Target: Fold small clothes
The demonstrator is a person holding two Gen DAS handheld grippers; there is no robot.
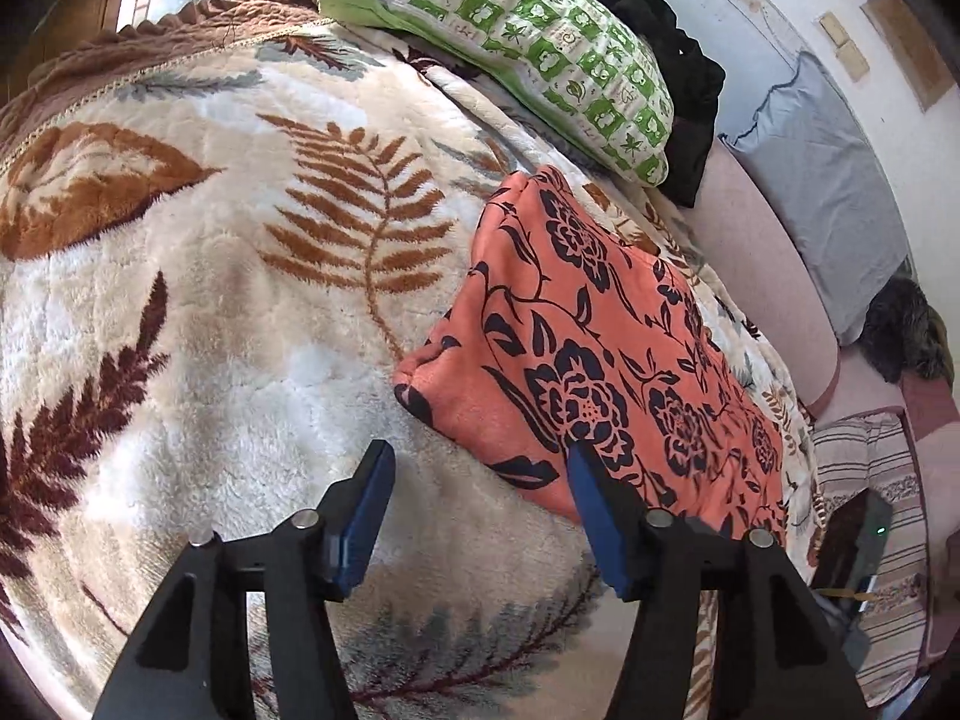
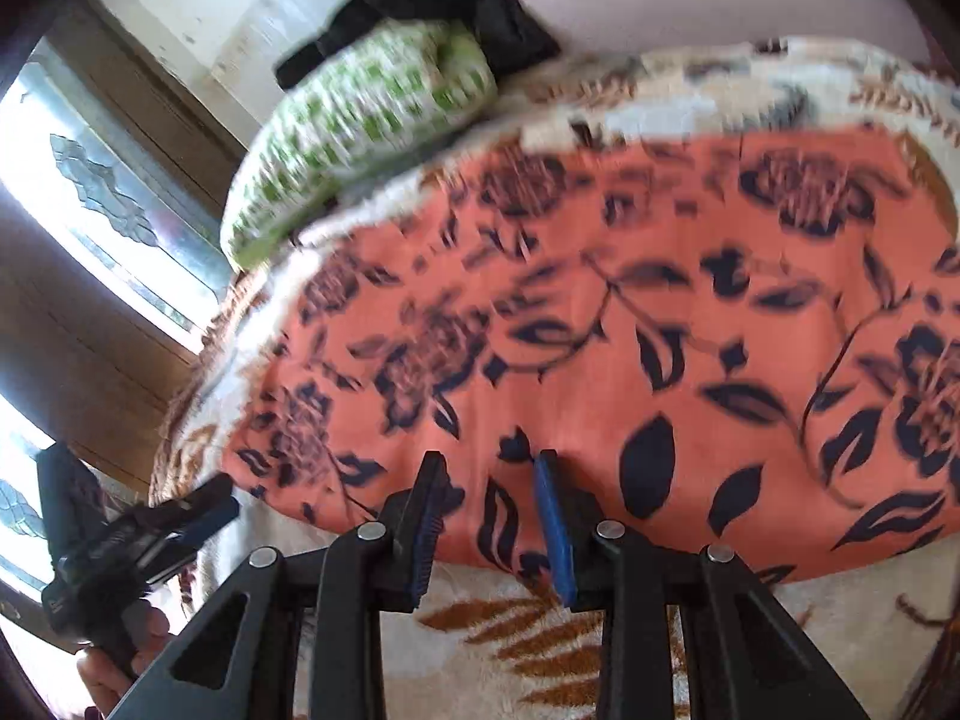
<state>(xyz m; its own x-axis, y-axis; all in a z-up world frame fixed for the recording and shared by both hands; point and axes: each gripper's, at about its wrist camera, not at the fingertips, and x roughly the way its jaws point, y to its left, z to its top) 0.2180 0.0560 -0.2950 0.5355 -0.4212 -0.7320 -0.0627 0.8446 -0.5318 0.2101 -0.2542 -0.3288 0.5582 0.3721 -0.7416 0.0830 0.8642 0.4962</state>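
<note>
An orange cloth with a dark flower print lies folded flat on the leaf-patterned fleece blanket. In the left wrist view my left gripper hangs over the cloth's near left corner with its jaws apart; the right finger overlaps the cloth's edge and only blanket shows between the pads. The right wrist view is blurred. There my right gripper stands over the near edge of the orange cloth, jaws partly apart with nothing pinched. The left gripper reaches the cloth's left corner.
A green-and-white pillow and a black garment lie at the bed's far end. A pink sheet and a grey-blue pillow lie to the right. A window stands on the left. A hand holds the left gripper.
</note>
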